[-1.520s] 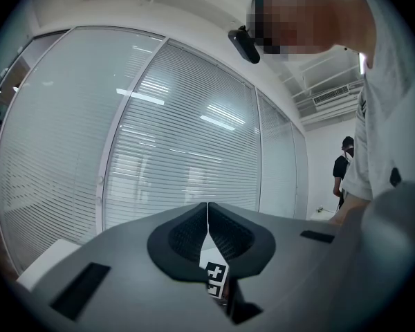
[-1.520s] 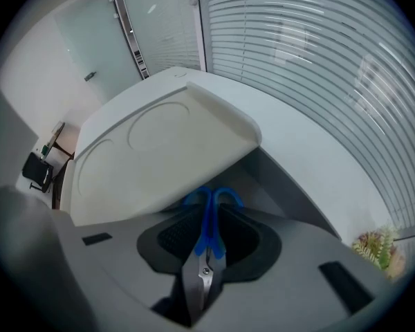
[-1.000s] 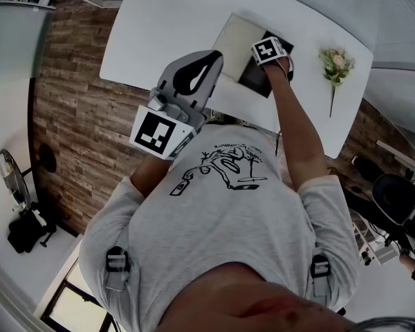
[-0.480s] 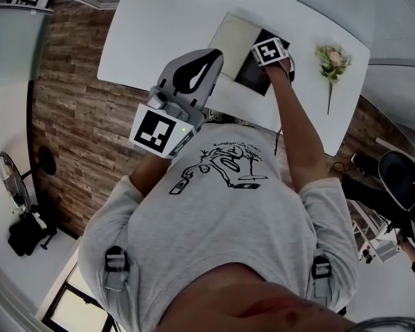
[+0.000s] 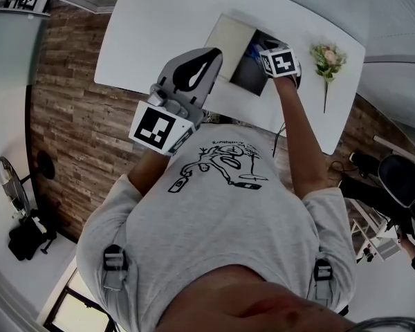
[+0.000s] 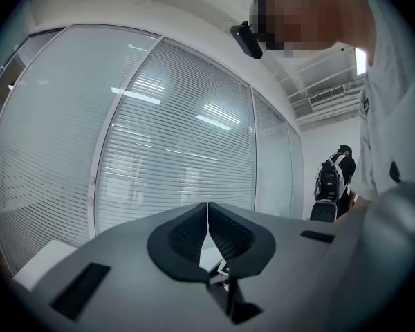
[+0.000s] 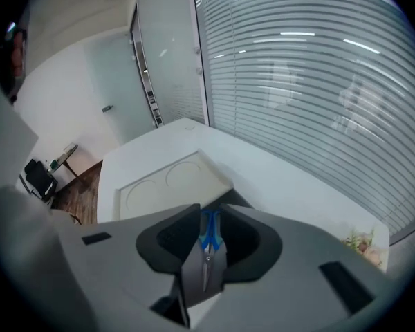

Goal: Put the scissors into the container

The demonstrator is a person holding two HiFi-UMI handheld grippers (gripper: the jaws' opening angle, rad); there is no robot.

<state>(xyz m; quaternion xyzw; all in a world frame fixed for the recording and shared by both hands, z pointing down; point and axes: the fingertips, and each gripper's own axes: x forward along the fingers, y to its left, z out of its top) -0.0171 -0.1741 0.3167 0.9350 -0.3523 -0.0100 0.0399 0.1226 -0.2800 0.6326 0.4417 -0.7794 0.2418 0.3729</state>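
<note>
Scissors [image 7: 207,244] with blue handles sit between the jaws of my right gripper [image 7: 209,216], blades toward the camera, handles at the fingertips. The jaws are closing on them and the pads touch both sides. In the head view this gripper [image 5: 277,59] hovers at the right edge of the dark open container [image 5: 245,75]; a bit of blue shows over its inside. In the right gripper view the container [image 7: 238,200] lies just beyond the jaws. My left gripper [image 5: 209,55] is raised near the table's front edge, shut and empty, its jaws [image 6: 207,216] meeting.
A pale lid [image 5: 229,41] with two round marks [image 7: 169,182] lies left of the container. A small flower sprig [image 5: 326,59] lies on the white table [image 5: 152,26] to the right. Glass walls with blinds stand behind. A wooden floor lies at the left.
My right gripper has shifted right and slightly farther away over the container, uncovering more of its dark inside. The left gripper has stayed put.
</note>
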